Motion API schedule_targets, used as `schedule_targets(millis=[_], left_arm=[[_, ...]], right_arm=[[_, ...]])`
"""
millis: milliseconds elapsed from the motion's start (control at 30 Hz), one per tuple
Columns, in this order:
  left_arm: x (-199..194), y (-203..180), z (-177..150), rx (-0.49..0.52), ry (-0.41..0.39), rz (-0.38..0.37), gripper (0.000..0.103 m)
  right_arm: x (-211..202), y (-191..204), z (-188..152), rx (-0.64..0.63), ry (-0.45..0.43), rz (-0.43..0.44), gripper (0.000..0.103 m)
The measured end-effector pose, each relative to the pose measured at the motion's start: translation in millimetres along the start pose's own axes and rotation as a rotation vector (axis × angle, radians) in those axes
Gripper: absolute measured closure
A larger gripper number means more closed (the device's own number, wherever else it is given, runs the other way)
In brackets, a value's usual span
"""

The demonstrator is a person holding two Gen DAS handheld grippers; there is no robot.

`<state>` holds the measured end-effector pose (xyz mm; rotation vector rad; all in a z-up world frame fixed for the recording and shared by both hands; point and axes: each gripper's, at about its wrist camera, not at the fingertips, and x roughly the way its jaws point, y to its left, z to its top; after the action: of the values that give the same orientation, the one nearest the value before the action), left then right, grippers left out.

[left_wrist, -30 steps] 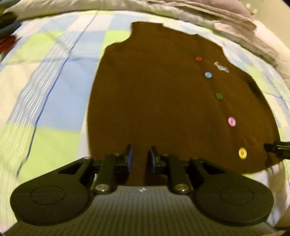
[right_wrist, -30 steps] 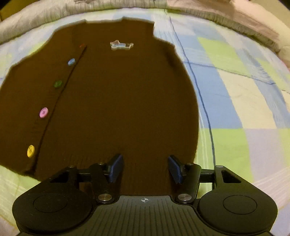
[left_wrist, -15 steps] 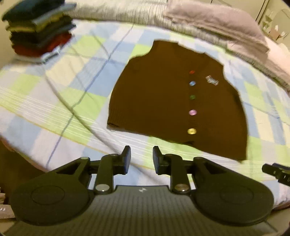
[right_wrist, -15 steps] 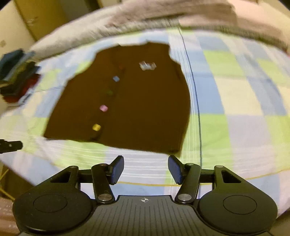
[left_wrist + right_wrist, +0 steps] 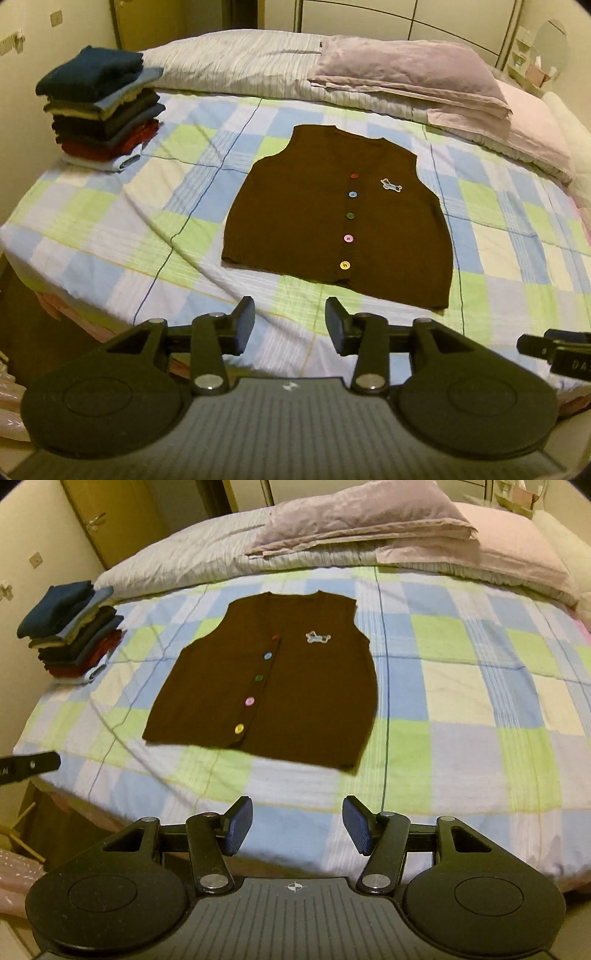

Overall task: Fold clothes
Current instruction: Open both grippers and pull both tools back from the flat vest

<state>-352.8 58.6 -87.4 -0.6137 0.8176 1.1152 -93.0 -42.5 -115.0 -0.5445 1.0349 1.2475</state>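
Brown vest [image 5: 325, 214] was my landmark: it lay flat and face up on the checked bedspread [image 5: 110, 229], unfolded, neck toward the pillows [image 5: 406, 70], hem toward me. Down its front ran five coloured buttons [image 5: 349, 215], red nearest the neck and yellow nearest the hem, with a small dog patch [image 5: 390, 185] just beside the top ones. Beyond the vest's neck I saw the pillows lying along the head of the bed. Well off to the vest's left, near the bed's corner, stood a stack of folded clothes [image 5: 99, 107]. I had my left gripper [image 5: 290, 325] short of the hem, above the bed's near edge, fingers spread wide and empty. My right gripper [image 5: 297, 825] was likewise short of the hem, apart from the vest, fingers wide with nothing between them.
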Motion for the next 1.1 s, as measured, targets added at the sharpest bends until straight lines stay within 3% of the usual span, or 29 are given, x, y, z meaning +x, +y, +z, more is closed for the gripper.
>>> schedule_targets(millis=[333,667,1100], left_arm=[[-32,-26,-10,0.067,-0.012,0.025,0.059],[-38,-42,-18,0.129,0.003,0.024,0.053],[-45,-44,-37,0.131,0.044,0.015,0.051]], right_arm=[[-25,2,-13,-0.022,-0.013,-0.005,0.045],[-39,-3,-20,-0.008,-0.009,-0.032,0.045],[-47,7,-33,-0.065,0.015,-0.062,0.045]])
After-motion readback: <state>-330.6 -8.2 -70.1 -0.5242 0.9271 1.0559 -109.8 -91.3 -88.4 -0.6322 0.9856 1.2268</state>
